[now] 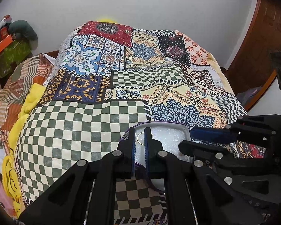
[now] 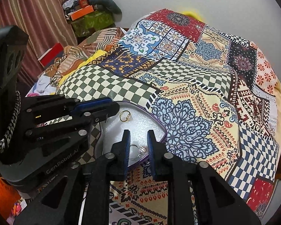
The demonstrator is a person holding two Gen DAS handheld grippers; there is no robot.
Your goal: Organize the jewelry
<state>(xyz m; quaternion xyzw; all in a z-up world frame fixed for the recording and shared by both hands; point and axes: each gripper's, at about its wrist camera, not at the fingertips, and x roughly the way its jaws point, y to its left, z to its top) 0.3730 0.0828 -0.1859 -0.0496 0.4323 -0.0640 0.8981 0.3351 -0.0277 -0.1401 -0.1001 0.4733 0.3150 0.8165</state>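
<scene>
A white foam-lined tray with a purple rim [image 2: 140, 120] [image 1: 170, 135] lies on the patchwork bedspread. A gold ring [image 2: 124, 116] [image 1: 140, 138] lies on its foam. A silver ring [image 2: 134, 151] lies near the tray's near edge. My left gripper [image 1: 140, 136] hovers over the tray with its narrowly open jaws on either side of the gold ring. My right gripper [image 2: 138, 142] is open, its jaws on either side of the silver ring without touching it. The right gripper also shows in the left wrist view [image 1: 200, 140], and the left gripper in the right wrist view [image 2: 110, 108].
The patchwork bedspread [image 1: 140, 78] covers the bed. Crumpled striped and yellow cloth [image 1: 24, 97] lies at the left. Boxes and clutter [image 2: 88, 16] stand by the curtain. A wooden door [image 1: 267, 37] is at the right.
</scene>
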